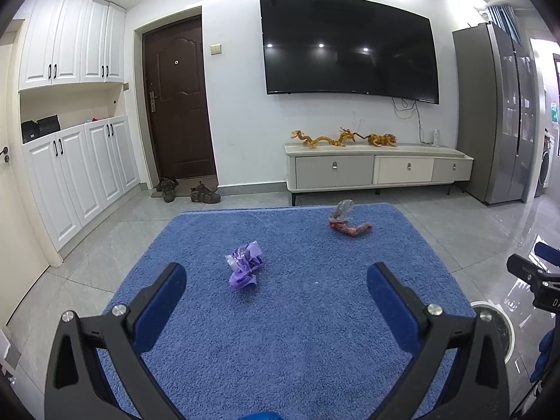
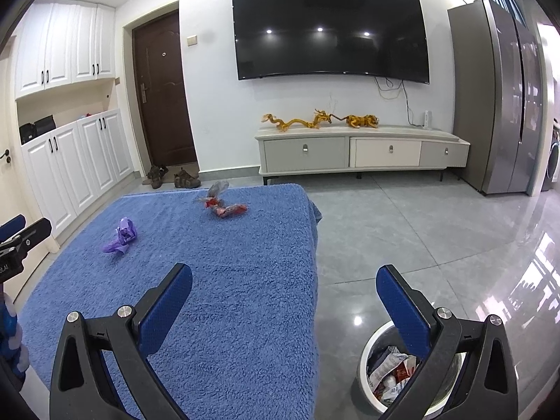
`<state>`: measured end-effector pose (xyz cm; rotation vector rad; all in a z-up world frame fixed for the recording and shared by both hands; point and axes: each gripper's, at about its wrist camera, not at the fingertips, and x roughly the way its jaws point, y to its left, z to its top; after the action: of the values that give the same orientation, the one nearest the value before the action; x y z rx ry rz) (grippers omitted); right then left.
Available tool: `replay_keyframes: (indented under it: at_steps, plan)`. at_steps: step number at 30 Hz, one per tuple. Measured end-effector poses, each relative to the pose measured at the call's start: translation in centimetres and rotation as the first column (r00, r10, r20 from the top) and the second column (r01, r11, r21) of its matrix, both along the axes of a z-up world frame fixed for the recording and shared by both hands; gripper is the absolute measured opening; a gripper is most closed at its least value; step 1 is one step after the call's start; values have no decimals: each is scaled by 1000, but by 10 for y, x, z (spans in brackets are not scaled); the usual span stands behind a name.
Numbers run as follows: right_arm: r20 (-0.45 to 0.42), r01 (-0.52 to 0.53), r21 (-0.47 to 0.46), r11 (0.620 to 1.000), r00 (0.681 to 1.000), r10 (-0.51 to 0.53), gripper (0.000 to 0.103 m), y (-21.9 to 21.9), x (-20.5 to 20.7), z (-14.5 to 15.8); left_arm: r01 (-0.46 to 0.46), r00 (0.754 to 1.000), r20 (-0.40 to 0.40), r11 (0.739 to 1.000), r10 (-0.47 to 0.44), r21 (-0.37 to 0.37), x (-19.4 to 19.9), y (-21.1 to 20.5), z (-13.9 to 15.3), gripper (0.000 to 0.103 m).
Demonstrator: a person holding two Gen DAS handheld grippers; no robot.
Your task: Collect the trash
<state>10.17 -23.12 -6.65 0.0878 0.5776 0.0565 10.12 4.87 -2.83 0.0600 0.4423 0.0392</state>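
A crumpled purple wrapper lies on the blue fuzzy cover, just ahead of my left gripper, which is open and empty. Farther back lies a red and silver wrapper. My right gripper is open and empty, straddling the cover's right edge above a white trash bin holding several crumpled wrappers. The right gripper's fingertips show at the right edge of the left wrist view; the left gripper's fingertips show at the left edge of the right wrist view.
Grey glossy floor tiles lie to the right. A TV console with golden figurines stands under a wall TV. White cabinets, a brown door with shoes, and a grey fridge line the walls.
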Motion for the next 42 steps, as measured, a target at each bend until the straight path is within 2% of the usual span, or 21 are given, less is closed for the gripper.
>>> replay_keyframes:
  at_steps: [12,28,35,42]
  plan:
    - [-15,-48,-5,999,999,48,103,6,5,-2,-32,999,12,999,32,-39,0,18,5,103]
    - [-57,-145,-28,989,988,144,103,27,25,-9,-27,999,-41,999,25,-41,23,33,-10,103]
    - [-82,-230,-40,972,971,227,103,45,57,-7,-39,996,-80,999,36,-33,52,48,-17,103]
    - [-125,-319,-7,948,941,316,102,68,119,-13,1,982,-189,998,-12,-61,107,67,-49,103]
